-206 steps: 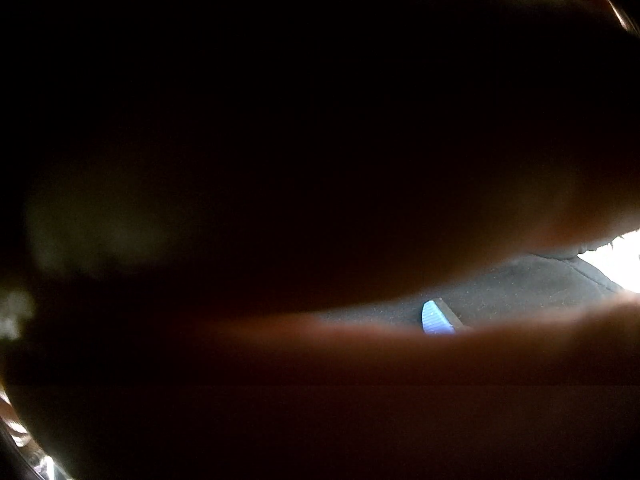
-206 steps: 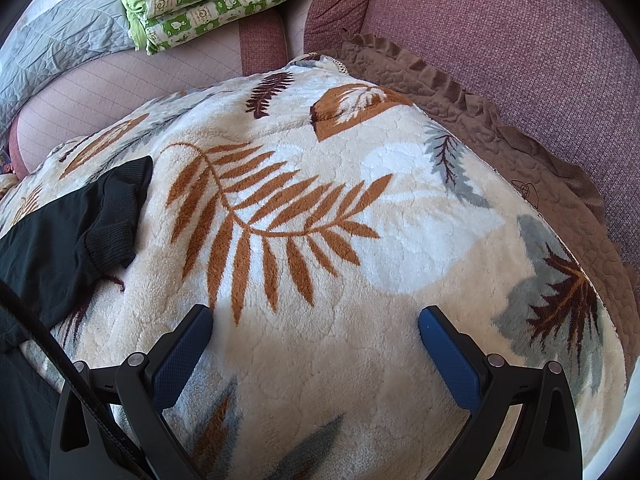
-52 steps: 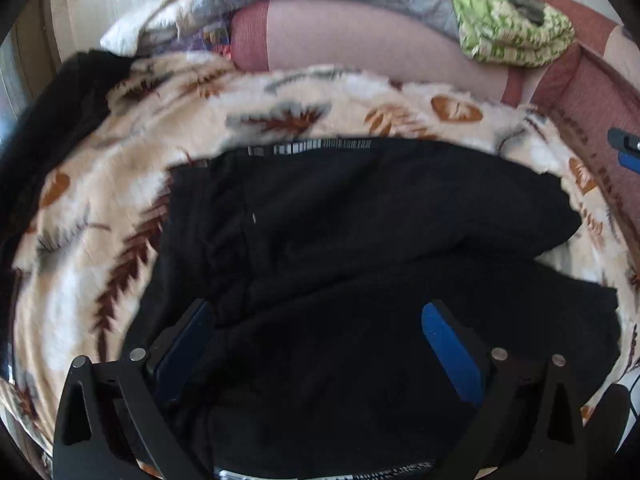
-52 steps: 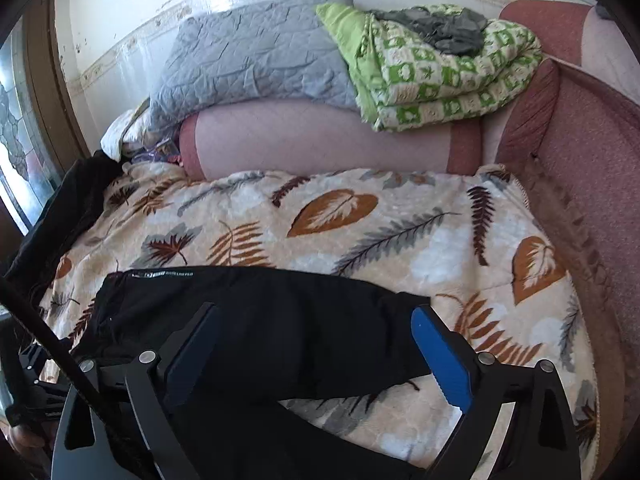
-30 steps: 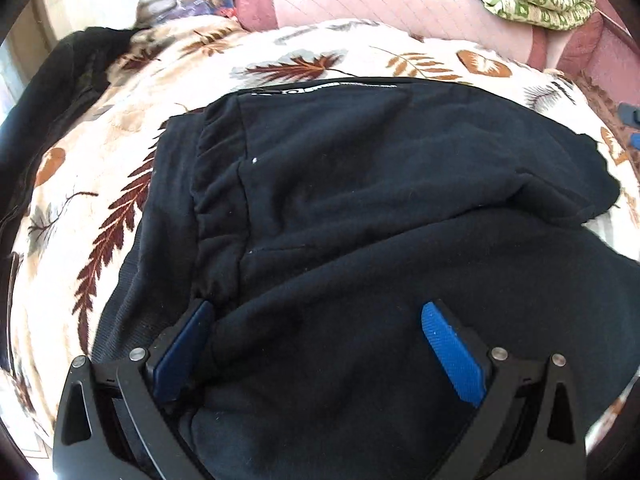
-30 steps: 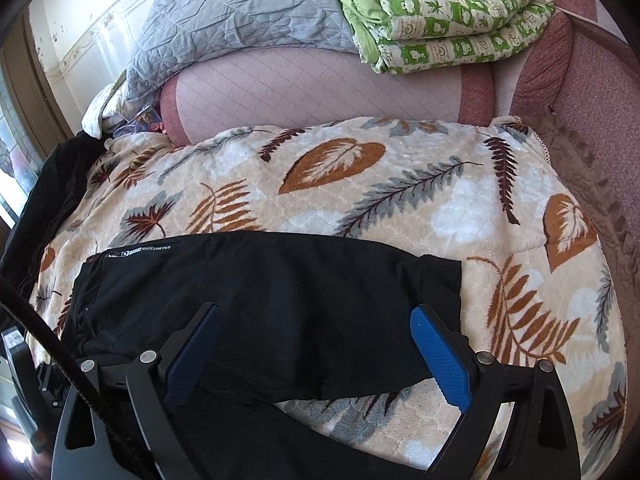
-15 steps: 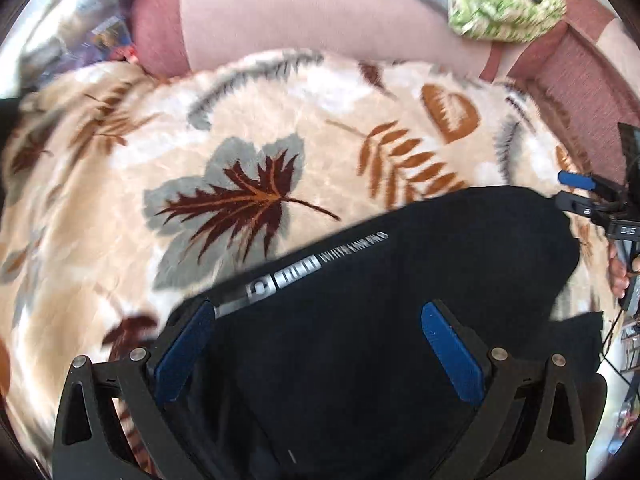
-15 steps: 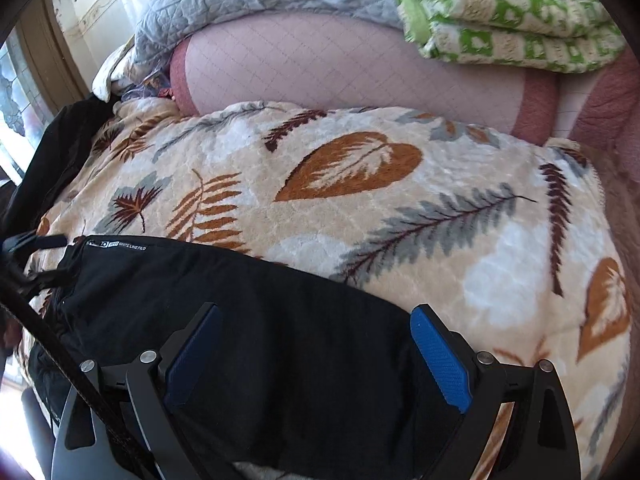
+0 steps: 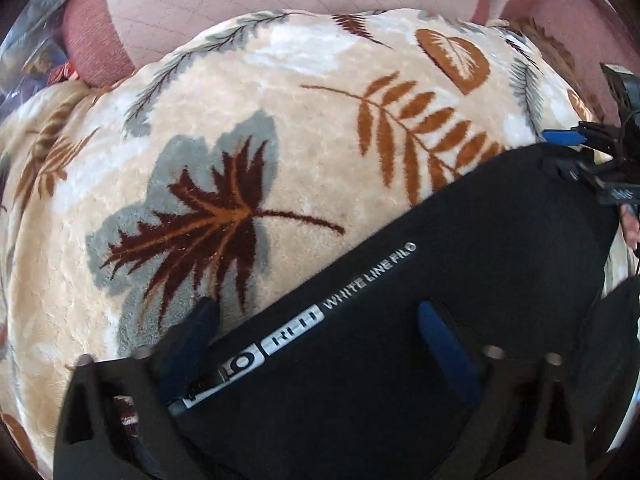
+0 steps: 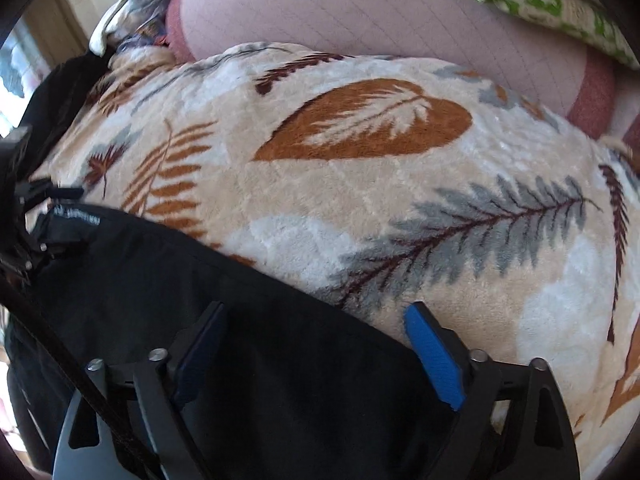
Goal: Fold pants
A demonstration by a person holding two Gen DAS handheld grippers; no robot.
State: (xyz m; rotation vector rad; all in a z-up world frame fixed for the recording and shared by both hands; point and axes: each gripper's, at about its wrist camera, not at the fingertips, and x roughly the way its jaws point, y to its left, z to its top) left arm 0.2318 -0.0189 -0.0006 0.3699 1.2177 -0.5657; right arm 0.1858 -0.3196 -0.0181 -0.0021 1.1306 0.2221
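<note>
Black pants lie on a leaf-patterned blanket, their waistband with white lettering running diagonally. My left gripper is open, its blue pads straddling the waistband edge close above the cloth. The pants also show in the right wrist view. My right gripper is open over the pants' far edge, one pad over black cloth, the other pad at the blanket. Each gripper shows in the other's view: the right one at the pants' right end, the left one at the left.
A pink quilted bolster runs along the back of the bed. A green patterned quilt lies on it at the right. Dark cloth hangs at the bed's left edge. The leaf blanket covers the bed.
Both grippers have dropped lower and closer to the far edge of the pants. The waistband now lies between my left pads. Both stay open.
</note>
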